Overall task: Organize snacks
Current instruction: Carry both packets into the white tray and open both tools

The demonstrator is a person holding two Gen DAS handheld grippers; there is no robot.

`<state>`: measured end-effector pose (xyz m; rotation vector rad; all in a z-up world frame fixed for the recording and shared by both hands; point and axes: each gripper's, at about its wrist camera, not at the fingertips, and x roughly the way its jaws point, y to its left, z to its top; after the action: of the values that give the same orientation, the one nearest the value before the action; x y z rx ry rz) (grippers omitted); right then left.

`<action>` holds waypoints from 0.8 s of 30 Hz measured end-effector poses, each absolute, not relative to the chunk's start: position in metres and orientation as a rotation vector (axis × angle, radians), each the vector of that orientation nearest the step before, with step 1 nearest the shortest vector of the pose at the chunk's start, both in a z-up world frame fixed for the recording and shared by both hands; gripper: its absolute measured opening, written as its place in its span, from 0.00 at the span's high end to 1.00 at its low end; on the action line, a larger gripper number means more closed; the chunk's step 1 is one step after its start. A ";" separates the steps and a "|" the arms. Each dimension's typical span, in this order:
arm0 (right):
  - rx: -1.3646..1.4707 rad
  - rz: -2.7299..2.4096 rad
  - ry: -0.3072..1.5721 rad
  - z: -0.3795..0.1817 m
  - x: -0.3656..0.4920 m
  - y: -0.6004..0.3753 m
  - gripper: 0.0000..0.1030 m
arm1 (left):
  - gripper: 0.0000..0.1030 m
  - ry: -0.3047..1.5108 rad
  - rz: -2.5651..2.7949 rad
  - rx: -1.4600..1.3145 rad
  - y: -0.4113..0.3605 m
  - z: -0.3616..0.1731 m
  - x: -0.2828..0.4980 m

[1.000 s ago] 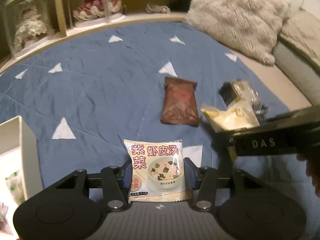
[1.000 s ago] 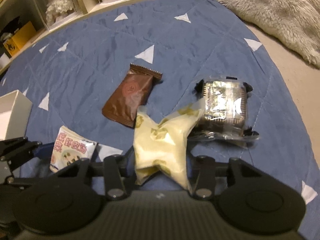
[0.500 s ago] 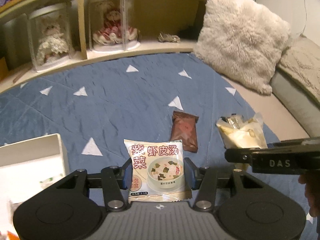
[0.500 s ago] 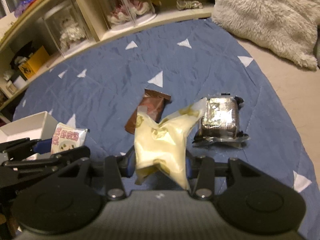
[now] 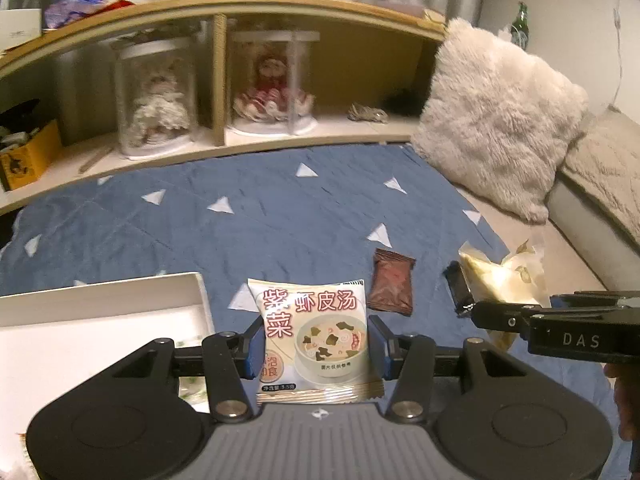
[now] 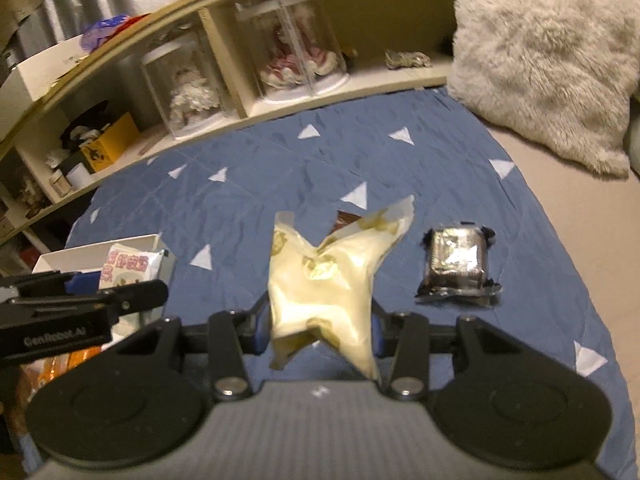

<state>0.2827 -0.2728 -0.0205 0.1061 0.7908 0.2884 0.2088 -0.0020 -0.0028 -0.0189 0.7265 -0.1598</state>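
White soup packet (image 5: pixel 314 336): "紫菜虾皮汤"

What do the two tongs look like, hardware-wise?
Left tongs: black linkage arms, silver pivot bolts, blue pads, ribbed grey base; white GenRobot.AI lettering visible from the right wrist view. Right tongs: same build, with white DAS lettering. No cables or sleeves visible.

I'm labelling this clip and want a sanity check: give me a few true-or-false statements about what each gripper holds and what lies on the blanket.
1. The left hand-held gripper is shut on the soup packet. True.
2. The right hand-held gripper is open, holding nothing. False: it grips the yellow snack bag.
3. The brown packet lies on the blue blanket. True.
4. The dark wrapped cake sits inside the white box. False: it lies on the blanket.
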 end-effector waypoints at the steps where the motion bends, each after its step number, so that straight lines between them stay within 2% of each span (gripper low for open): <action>1: 0.104 0.293 0.785 -0.018 0.281 -0.270 0.50 | 0.49 0.722 -0.153 -0.022 0.003 0.000 0.206; 10: 0.091 0.354 0.757 -0.002 0.269 -0.234 0.50 | 0.49 0.701 -0.084 -0.042 0.054 0.018 0.182; 24: 0.070 0.460 0.784 -0.007 0.281 -0.149 0.50 | 0.49 0.658 0.067 -0.159 0.162 0.028 0.149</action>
<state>0.2813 -0.1491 -0.0068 0.0696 0.7843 0.4597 0.1485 0.1617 0.0277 -0.1586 0.6578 0.0671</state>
